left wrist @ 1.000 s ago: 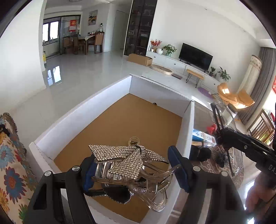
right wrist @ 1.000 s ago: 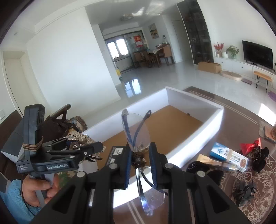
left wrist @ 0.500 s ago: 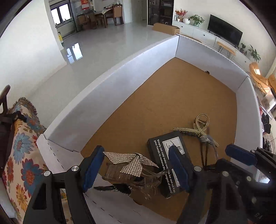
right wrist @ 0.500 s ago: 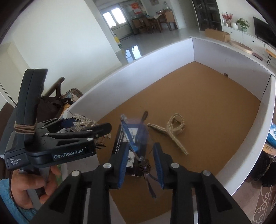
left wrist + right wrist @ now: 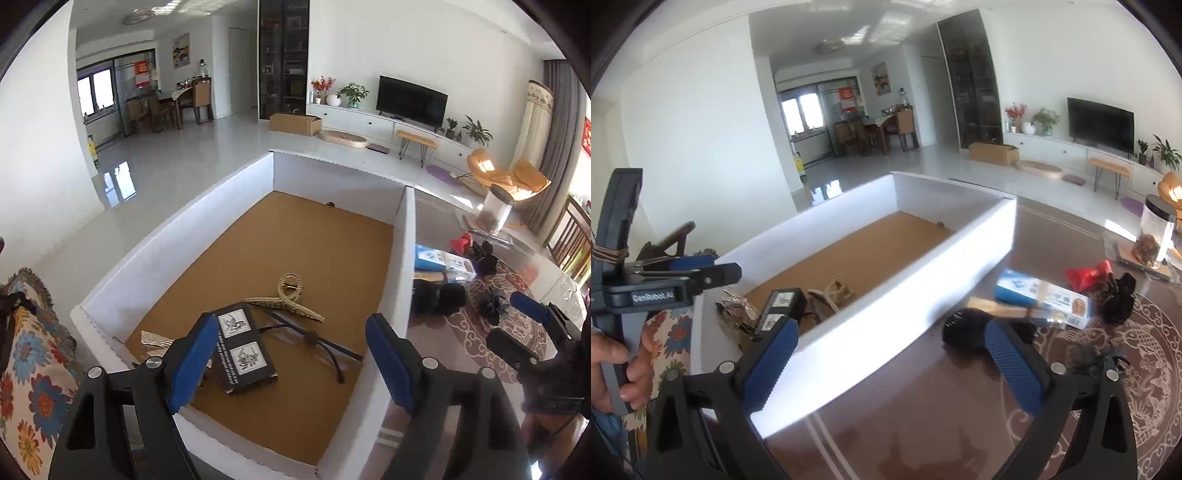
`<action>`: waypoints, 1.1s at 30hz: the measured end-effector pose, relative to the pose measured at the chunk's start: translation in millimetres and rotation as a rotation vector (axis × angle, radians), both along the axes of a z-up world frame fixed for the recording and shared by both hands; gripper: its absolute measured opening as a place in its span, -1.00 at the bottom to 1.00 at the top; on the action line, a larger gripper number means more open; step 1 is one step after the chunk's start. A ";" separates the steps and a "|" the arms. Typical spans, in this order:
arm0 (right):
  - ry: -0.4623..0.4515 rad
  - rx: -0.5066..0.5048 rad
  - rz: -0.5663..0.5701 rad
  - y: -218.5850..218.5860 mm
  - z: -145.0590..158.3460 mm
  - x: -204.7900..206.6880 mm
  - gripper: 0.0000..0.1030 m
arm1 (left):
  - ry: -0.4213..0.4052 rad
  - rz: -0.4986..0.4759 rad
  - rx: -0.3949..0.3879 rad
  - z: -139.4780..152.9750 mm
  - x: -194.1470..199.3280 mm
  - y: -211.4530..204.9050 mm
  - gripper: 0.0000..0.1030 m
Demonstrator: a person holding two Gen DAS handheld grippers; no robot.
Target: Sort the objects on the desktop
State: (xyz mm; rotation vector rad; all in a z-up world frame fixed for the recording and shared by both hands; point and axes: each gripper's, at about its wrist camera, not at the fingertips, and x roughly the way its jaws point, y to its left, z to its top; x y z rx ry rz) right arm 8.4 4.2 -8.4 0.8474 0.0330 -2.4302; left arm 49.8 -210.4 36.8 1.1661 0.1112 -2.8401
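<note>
Both tongs, left [image 5: 291, 354] and right [image 5: 890, 360], gape empty; the left pad hides the rhinestone clip [image 5: 157, 341].

a home living room, seemingly: television [image 5: 411, 100], armchair [image 5: 506, 176], dining table [image 5: 882, 127].

White walls and a glossy pale floor [image 5: 192, 162] fill a bright living room. A television [image 5: 412, 100] stands above a long white cabinet [image 5: 369, 122]; a dining table [image 5: 882, 127] sits beside the window [image 5: 801, 112].
</note>
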 end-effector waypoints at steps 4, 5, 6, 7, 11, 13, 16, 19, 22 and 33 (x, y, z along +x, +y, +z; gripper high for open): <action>-0.042 0.168 -0.185 94.8 -39.7 22.6 0.97 | 0.004 -0.211 0.051 -3.1 17.5 82.2 0.99; -0.069 0.193 -0.233 115.5 -50.9 27.3 0.97 | -0.018 -0.259 0.050 -10.5 18.0 103.7 0.99; -0.101 0.204 -0.273 136.4 -60.4 33.5 0.97 | -0.046 -0.298 0.044 -20.7 16.2 125.0 1.00; -0.136 0.208 -0.309 156.8 -67.8 37.8 0.97 | -0.074 -0.326 0.031 -33.4 12.9 144.5 1.00; -0.226 0.209 -0.408 206.3 -89.0 48.1 0.97 | -0.176 -0.342 -0.038 -92.0 -4.6 200.7 0.99; -0.236 0.204 -0.419 212.9 -93.6 55.0 0.97 | -0.204 -0.326 -0.050 -113.1 -13.2 212.5 0.99; -0.223 0.213 -0.411 206.5 -94.3 66.4 0.97 | -0.208 -0.303 -0.069 -127.2 -20.5 220.4 0.99; -0.221 0.227 -0.405 199.3 -96.3 65.4 0.97 | -0.194 -0.280 -0.070 -133.3 -27.0 220.9 0.99; -0.223 0.239 -0.397 196.0 -98.2 62.9 0.97 | -0.235 -0.246 -0.050 -145.5 -30.6 214.8 0.99; -0.257 0.261 -0.404 193.6 -104.7 58.4 1.00 | -0.226 -0.195 -0.049 -151.0 -29.6 207.8 1.00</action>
